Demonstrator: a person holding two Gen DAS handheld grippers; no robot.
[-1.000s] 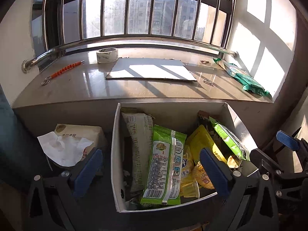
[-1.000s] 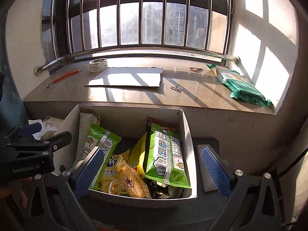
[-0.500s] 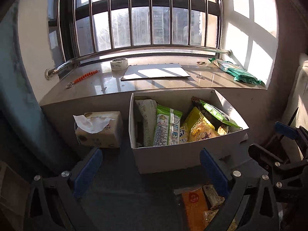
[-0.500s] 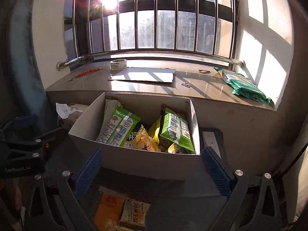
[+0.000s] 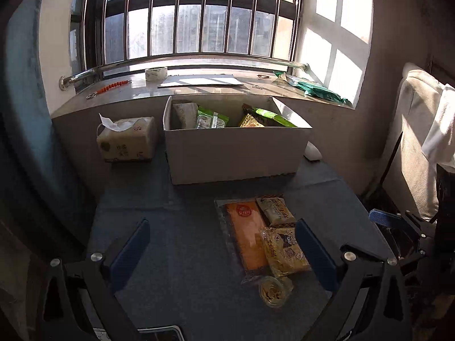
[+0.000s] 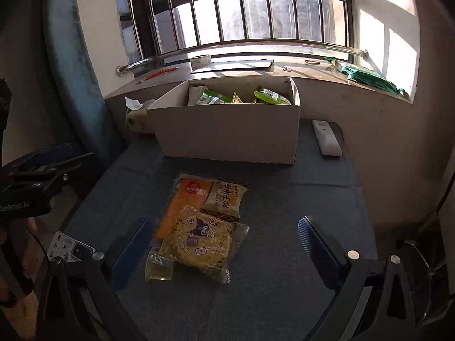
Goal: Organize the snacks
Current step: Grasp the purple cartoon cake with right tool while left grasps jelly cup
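A grey-blue desk stands against a wall under a barred window, seen from two cameras riding on hand-held tools. At the desk's far edge sits a white cardboard box, open at the top, with green and yellow snack packets standing inside it. Nearer the front edge, around the middle of the desk, a small heap of loose snacks lies flat: a long orange packet, a tan rice-cracker packet overlapping its far right corner, a yellow packet with a round biscuit and cartoon figures lying over its near end, and a small clear jelly cup touching the near edge of the heap. The left claw is spread wide and holds nothing, its blue pads above the desk, the heap just inside its right pad. The right claw is likewise spread wide and empty, with the heap lying between its pads, closer to the left one. A tissue pack with a sheet pulled up sits at the far left corner of the desk, just beside the box. A white remote control lies near the far right corner, beside the box. A phone rests at the front left edge. On the stone windowsill behind lie a roll of tape, a flat sheet of cardboard, and a green packet at the right end.
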